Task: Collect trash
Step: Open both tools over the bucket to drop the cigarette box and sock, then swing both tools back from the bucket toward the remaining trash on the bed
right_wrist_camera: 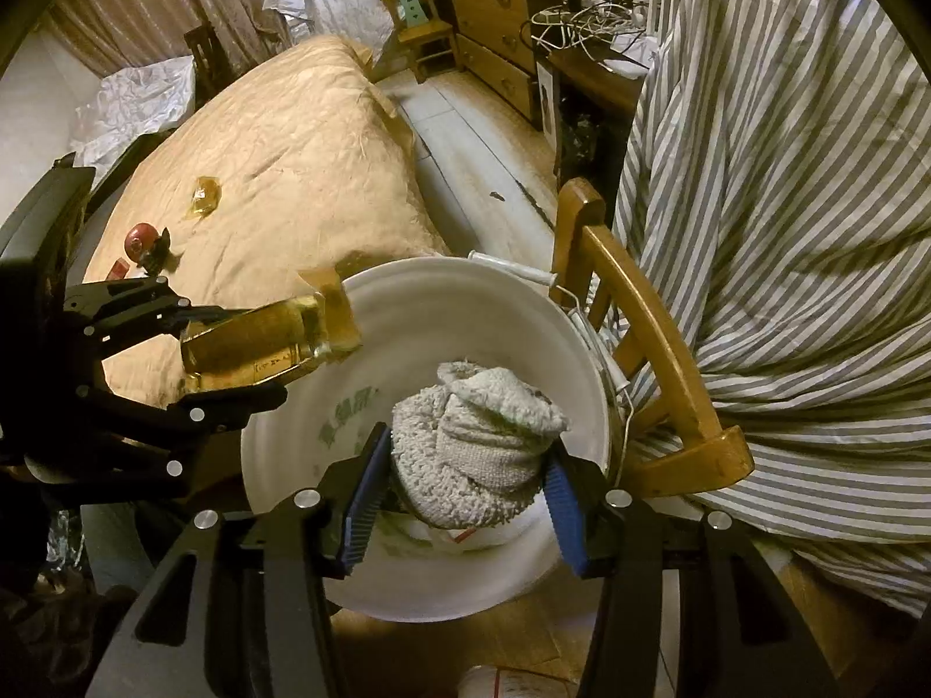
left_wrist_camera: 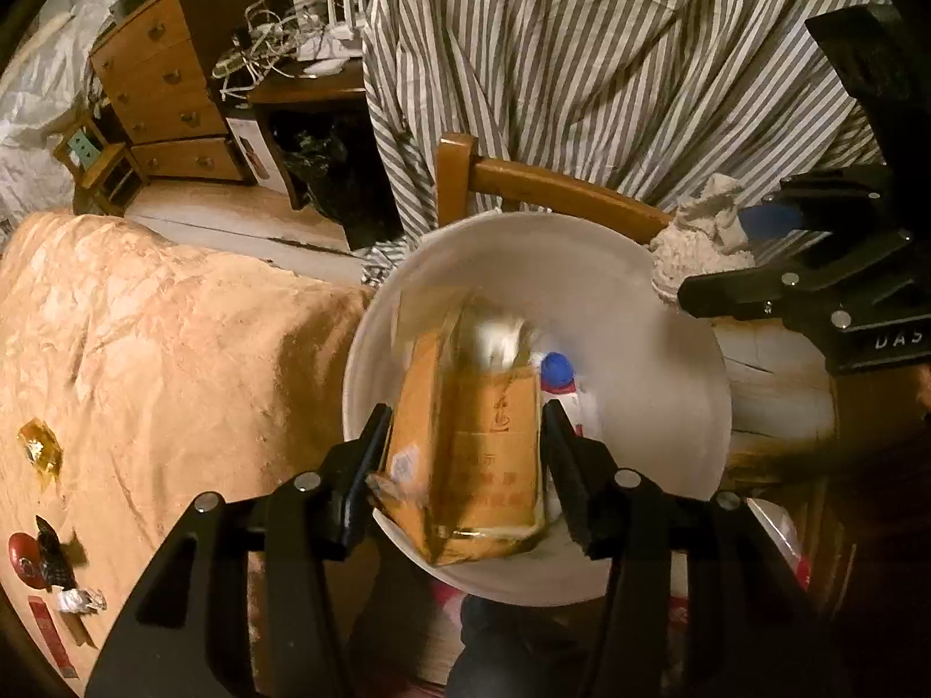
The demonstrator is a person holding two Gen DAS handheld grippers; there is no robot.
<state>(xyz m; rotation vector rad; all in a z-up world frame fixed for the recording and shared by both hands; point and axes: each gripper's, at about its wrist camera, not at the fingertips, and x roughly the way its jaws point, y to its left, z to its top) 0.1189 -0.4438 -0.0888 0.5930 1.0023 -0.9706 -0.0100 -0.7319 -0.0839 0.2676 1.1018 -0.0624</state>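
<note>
Trash is partly gathered: left tongs (left_wrist_camera: 465,465) grip a yellow carton (left_wrist_camera: 465,453) and right tongs (right_wrist_camera: 459,494) clasp a grey rag (right_wrist_camera: 477,453), both over the white bucket (right_wrist_camera: 465,302), while several wrappers (left_wrist_camera: 41,448) wait on the bed (left_wrist_camera: 174,349).

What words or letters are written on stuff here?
"DAS" on the black right gripper.
Red printing on the orange cellophane-wrapped packet: too blurred to read.
Green printing inside the white plastic bucket: too blurred.
</note>
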